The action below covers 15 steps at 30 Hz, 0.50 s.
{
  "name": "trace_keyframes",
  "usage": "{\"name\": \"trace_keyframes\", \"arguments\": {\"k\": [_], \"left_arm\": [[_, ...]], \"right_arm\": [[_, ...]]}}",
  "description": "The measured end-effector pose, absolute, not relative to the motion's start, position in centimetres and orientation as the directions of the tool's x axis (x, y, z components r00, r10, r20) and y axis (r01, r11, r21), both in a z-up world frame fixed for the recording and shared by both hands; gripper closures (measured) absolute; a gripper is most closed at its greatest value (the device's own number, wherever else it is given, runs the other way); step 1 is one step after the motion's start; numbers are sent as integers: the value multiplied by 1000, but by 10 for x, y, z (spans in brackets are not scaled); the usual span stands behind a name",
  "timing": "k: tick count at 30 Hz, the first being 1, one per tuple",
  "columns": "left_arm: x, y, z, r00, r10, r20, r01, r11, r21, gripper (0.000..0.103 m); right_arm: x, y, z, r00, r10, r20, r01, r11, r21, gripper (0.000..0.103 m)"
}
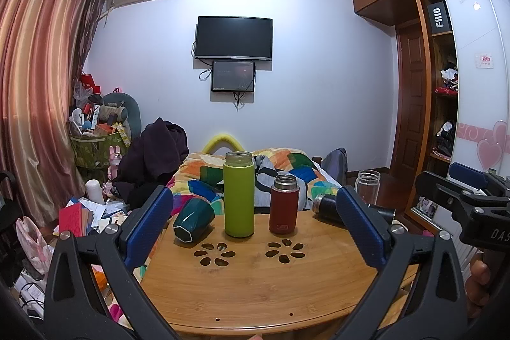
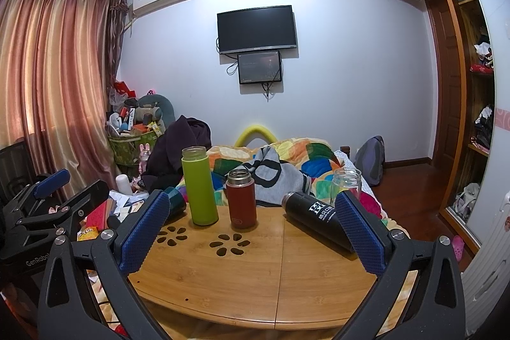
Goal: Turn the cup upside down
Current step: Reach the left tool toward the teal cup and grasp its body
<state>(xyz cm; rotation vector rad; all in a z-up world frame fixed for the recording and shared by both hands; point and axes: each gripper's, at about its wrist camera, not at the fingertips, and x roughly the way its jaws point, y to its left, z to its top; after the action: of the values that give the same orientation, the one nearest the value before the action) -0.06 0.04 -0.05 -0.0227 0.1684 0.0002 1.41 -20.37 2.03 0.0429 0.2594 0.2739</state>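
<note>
On the wooden table [image 1: 255,282] [image 2: 255,276] stand a tall green cup [image 1: 239,193] [image 2: 199,185] and a short red cup [image 1: 283,204] [image 2: 241,199], both upright with open mouths. A dark green cup [image 1: 193,219] [image 2: 175,201] lies on its side at the left. A black flask [image 1: 328,206] [image 2: 315,220] lies on its side at the right. A clear glass jar [image 1: 368,185] [image 2: 346,182] stands behind it. My left gripper [image 1: 255,231] is open and empty, in front of the cups. My right gripper [image 2: 251,231] is open and empty, also short of them.
A bed with a colourful quilt [image 1: 287,168] lies behind the table. Clutter and papers [image 1: 92,212] fill the floor at the left. A wardrobe [image 2: 471,85] stands at the right. The right gripper's body shows at the left view's right edge [image 1: 471,206].
</note>
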Motion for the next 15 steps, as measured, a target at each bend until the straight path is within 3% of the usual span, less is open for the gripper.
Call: {"name": "trace_keyframes", "arguments": {"k": [15], "left_arm": [[37, 18, -16, 972, 0, -234, 6, 1000, 28, 0]], "right_arm": [[19, -204, 21, 926, 268, -266, -254, 963, 86, 0]]}}
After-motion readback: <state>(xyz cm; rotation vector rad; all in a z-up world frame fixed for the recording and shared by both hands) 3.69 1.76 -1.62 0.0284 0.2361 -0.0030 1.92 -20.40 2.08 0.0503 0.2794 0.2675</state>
